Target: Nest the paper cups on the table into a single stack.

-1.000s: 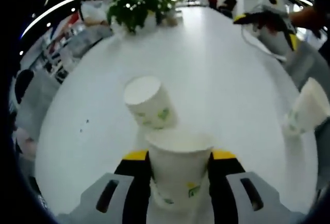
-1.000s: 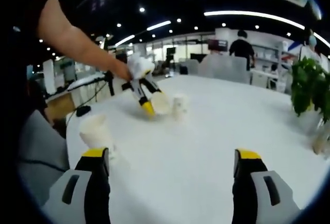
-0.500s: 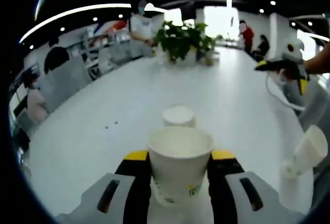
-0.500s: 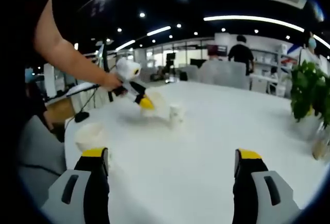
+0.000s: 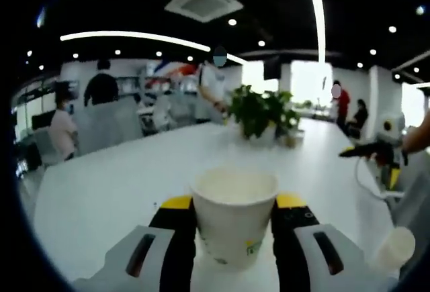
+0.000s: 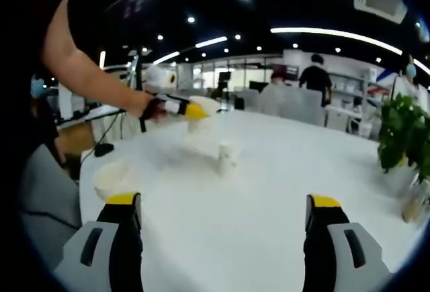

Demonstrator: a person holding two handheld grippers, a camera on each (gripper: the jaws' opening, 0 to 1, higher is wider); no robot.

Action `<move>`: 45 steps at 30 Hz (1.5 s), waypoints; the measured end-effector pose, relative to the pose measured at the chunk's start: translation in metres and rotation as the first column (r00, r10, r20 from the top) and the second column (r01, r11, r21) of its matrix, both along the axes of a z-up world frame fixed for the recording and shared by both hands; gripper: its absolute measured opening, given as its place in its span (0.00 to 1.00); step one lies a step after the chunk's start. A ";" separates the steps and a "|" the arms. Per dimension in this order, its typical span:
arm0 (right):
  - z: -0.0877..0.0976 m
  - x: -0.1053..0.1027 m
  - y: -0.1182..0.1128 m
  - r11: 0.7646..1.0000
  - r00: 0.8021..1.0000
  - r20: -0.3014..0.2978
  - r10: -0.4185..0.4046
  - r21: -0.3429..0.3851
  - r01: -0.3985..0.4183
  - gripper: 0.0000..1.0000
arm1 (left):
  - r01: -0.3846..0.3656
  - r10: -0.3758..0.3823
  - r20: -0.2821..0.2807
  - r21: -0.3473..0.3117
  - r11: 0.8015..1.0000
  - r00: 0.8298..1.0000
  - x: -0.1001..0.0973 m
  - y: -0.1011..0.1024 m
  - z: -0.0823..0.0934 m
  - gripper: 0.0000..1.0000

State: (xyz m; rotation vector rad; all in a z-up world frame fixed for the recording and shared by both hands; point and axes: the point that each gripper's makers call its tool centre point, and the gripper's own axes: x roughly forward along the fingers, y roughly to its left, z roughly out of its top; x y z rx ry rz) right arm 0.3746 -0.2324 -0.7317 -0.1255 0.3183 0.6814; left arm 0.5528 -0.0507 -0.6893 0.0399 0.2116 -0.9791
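A white paper cup (image 5: pixel 234 225) with a green mark stands mouth-up between the yellow-tipped jaws of my left gripper (image 5: pixel 234 202), which is shut on it. From the right gripper view, that left gripper (image 6: pixel 180 109) hangs above the table with the cup (image 6: pixel 203 106) in it. Below it an upside-down cup (image 6: pixel 228 157) stands on the white table (image 6: pixel 282 191). Another cup (image 6: pixel 110 178) lies near the table's left edge, also seen low right as a cup (image 5: pixel 394 248). My right gripper (image 6: pixel 224 205) is open and holds nothing.
A potted plant (image 5: pixel 259 111) stands on the far part of the long table, and in the right gripper view the plant (image 6: pixel 404 131) is at the right edge. A person's bare arm (image 6: pixel 87 64) reaches in from the left. Several people are in the background.
My left gripper has risen and tilted up with the cup, so the upside-down cup has dropped out of its view. The right gripper has barely moved.
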 end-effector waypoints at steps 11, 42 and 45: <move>0.005 0.003 -0.002 1.000 1.000 -0.013 -0.008 0.028 0.008 1.00 | 0.002 -0.002 0.022 -0.005 1.000 1.000 -0.012 -0.005 0.005 0.44; 0.022 -0.001 0.010 0.997 0.999 0.006 0.052 0.056 -0.052 1.00 | 0.023 -0.019 0.059 -0.066 0.998 0.998 -0.036 -0.014 0.037 0.43; 0.024 -0.001 0.011 0.997 0.999 0.007 0.053 0.064 -0.054 1.00 | 0.024 -0.020 0.061 -0.069 0.997 0.998 -0.039 -0.015 0.039 0.42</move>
